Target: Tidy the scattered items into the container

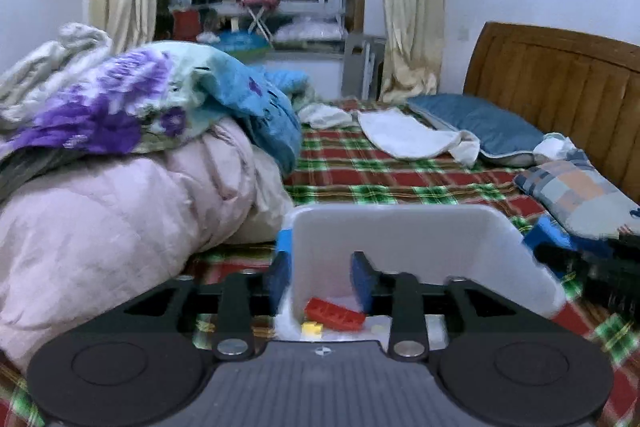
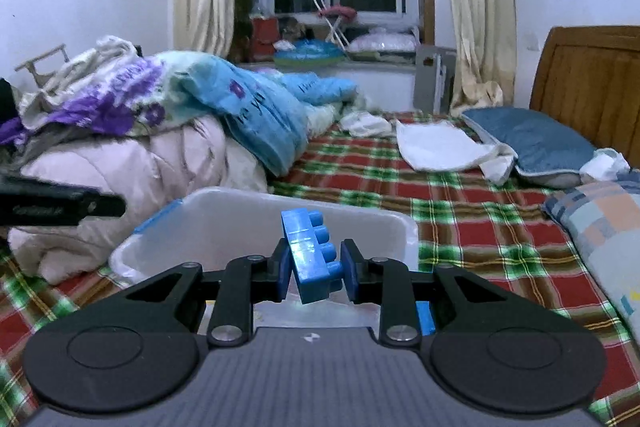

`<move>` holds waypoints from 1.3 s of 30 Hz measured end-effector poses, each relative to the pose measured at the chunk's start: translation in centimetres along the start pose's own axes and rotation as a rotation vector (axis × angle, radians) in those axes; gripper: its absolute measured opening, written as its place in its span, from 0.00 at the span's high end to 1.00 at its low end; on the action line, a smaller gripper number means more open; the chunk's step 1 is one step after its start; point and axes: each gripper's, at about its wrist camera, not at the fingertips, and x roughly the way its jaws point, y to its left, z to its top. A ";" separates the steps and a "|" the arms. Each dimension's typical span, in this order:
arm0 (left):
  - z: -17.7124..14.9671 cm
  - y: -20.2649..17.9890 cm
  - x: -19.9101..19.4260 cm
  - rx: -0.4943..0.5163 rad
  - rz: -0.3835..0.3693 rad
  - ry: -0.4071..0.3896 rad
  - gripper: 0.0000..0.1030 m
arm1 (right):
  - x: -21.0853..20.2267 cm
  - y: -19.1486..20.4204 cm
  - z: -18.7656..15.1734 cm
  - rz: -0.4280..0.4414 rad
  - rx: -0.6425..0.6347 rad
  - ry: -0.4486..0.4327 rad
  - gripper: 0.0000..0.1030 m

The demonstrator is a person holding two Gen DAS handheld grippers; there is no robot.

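A white plastic container [image 1: 400,239] with blue handles sits on the plaid bed sheet. In the left wrist view a red brick [image 1: 334,313] and a small yellow brick [image 1: 312,329] lie inside it. My left gripper [image 1: 320,279] straddles the container's left wall, one pad outside and one inside, apparently holding it. My right gripper [image 2: 316,267] is shut on a blue brick [image 2: 314,255], tilted, held above the container's [image 2: 256,215] near side. The other gripper [image 2: 60,205] shows at the left of the right wrist view.
A heap of pink, purple and blue bedding [image 1: 120,155] lies left of the container. Pillows [image 1: 480,123] and a white cloth [image 1: 404,135] lie by the wooden headboard [image 1: 560,75]. A checked pillow [image 2: 600,223] is at the right.
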 end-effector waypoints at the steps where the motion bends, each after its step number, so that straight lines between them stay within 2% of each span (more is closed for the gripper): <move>1: -1.6 0.2 -0.5 0.015 -0.009 0.006 0.25 | -0.5 0.0 -0.2 0.010 0.003 -0.008 0.71; 4: -6.8 0.5 -1.3 0.069 0.010 0.047 0.25 | -1.8 0.1 -1.2 0.034 0.014 -0.012 0.71; 9: -13.3 1.6 -2.3 -0.006 0.018 0.142 0.29 | -5.2 0.7 -2.3 0.055 0.014 -0.031 0.71; 11: -14.9 0.1 -2.4 0.036 0.020 0.158 0.30 | -5.9 1.0 -2.6 0.059 0.014 -0.027 0.71; 15: -16.0 -2.0 -2.0 0.082 0.002 0.169 0.30 | -6.8 1.5 -3.4 0.064 0.012 -0.002 0.71; 21: -16.3 -3.1 -0.1 0.141 -0.057 0.203 0.31 | -7.5 1.5 -4.0 0.075 0.015 0.013 0.71; 23: -16.5 -3.6 -0.1 0.165 -0.100 0.193 0.31 | -7.6 1.3 -4.0 0.078 0.020 0.011 0.71; 25: -16.6 -4.0 0.1 0.206 -0.112 0.186 0.31 | -7.6 1.2 -4.0 0.083 0.029 0.007 0.71; 30: -16.5 -3.7 2.2 0.193 -0.143 0.233 0.31 | -7.5 1.0 -4.4 0.087 0.037 0.010 0.71; 31: -16.5 -3.6 2.4 0.191 -0.147 0.235 0.33 | -7.5 1.0 -4.5 0.087 0.038 0.012 0.71; 33: -16.5 -3.7 2.6 0.188 -0.171 0.238 0.49 | -7.4 0.8 -4.6 0.086 0.039 0.015 0.71; 34: -16.5 -4.0 2.6 0.192 -0.179 0.236 0.68 | -7.4 0.8 -4.7 0.085 0.041 0.017 0.71; 36: -16.4 -4.5 2.2 0.204 -0.165 0.225 0.75 | -7.4 0.7 -4.8 0.083 0.046 0.018 0.71; 39: -16.4 -4.7 1.8 0.195 -0.161 0.222 0.75 | -7.4 0.7 -4.8 0.081 0.050 0.019 0.71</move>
